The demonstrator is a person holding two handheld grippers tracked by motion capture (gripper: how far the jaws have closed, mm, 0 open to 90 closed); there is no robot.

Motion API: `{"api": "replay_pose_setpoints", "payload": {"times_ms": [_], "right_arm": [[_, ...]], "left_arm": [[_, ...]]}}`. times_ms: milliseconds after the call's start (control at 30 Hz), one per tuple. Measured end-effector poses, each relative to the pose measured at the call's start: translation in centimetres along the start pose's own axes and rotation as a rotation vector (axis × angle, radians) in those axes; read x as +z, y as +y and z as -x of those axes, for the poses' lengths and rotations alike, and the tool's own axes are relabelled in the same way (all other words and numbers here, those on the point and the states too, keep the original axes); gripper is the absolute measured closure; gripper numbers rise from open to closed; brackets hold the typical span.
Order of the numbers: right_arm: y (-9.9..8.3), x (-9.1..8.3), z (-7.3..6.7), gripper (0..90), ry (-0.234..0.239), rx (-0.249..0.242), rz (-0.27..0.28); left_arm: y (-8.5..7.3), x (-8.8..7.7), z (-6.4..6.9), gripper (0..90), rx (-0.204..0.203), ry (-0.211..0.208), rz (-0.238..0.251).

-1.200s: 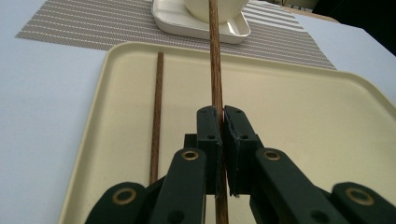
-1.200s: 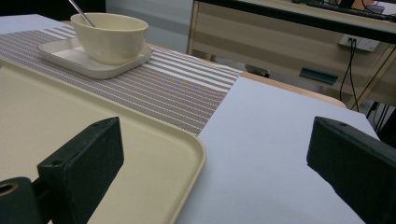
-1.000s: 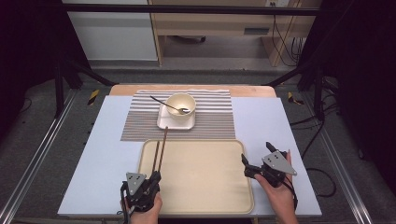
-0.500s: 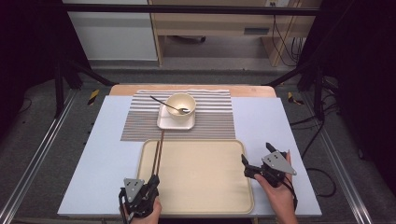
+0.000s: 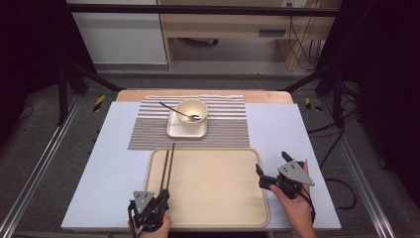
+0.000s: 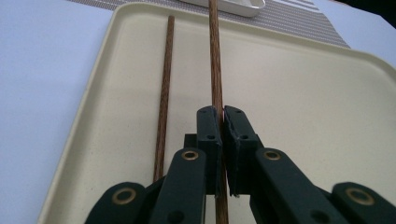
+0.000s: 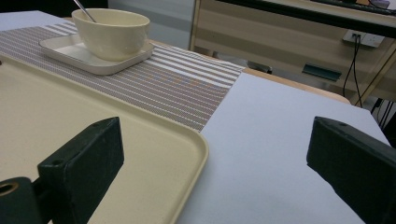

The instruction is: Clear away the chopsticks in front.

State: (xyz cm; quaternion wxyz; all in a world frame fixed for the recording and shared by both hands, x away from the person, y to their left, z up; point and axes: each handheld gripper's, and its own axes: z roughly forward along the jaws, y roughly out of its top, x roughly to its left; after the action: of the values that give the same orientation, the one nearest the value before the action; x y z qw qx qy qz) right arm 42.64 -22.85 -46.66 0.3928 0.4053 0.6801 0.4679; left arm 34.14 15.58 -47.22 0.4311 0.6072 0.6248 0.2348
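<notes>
A beige tray [image 5: 213, 188] lies at the near middle of the table, with two brown chopsticks along its left side. My left gripper [image 5: 162, 194] sits low at the tray's near left corner. In the left gripper view it [image 6: 222, 112] is shut on the right chopstick [image 6: 215, 56], whose far end reaches toward the white plate. The other chopstick [image 6: 164, 93] lies loose on the tray beside it. My right gripper [image 5: 271, 162] rests at the tray's right edge. Its jaws [image 7: 215, 135] stand wide open, one over the tray [image 7: 140, 154], one over the table, holding nothing.
Beyond the tray a cream bowl [image 5: 192, 111] with a metal spoon [image 5: 176, 110] stands on a square white plate [image 5: 173, 130], on a striped placemat [image 5: 228, 129]. A pale blue mat [image 5: 109, 163] covers the table. Black frame rails and cables run along both sides.
My left gripper has drawn back a little toward the table's near edge, still shut on its chopstick. The right gripper has kept still.
</notes>
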Motion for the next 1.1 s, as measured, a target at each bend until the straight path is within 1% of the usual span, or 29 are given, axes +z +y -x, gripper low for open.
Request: {"api": "replay_pose_setpoints", "payload": {"times_ms": [100,200,233,300,733,900,1100], "right_arm": [[-0.02,0.06,-0.07,4.2,0.002,-0.003,-0.001],[-0.01,0.03,-0.11,4.2,0.005,-0.005,0.0],[-0.01,0.05,-0.11,4.2,0.005,-0.005,0.001],[-0.03,0.07,-0.09,4.2,0.005,-0.003,-0.001],[0.0,0.05,-0.02,4.3,0.008,-0.003,-0.001],[0.0,0.06,-0.03,4.3,0.009,-0.004,0.0],[0.01,0.07,-0.08,4.3,0.011,-0.004,0.0]], "left_arm": [[-0.25,0.16,-0.09,85.3,-0.01,-0.002,-0.011],[-0.41,0.29,-0.08,85.3,-0.009,0.002,-0.019],[-0.43,0.31,-0.1,85.3,-0.007,0.004,-0.019],[-0.44,0.34,-0.22,85.3,-0.017,0.003,-0.016],[-0.8,0.58,-0.83,85.2,-0.025,0.026,-0.033],[-0.89,0.65,-0.8,85.2,-0.024,0.026,-0.033],[-0.76,0.71,-0.83,85.2,-0.037,0.024,-0.031]]}}
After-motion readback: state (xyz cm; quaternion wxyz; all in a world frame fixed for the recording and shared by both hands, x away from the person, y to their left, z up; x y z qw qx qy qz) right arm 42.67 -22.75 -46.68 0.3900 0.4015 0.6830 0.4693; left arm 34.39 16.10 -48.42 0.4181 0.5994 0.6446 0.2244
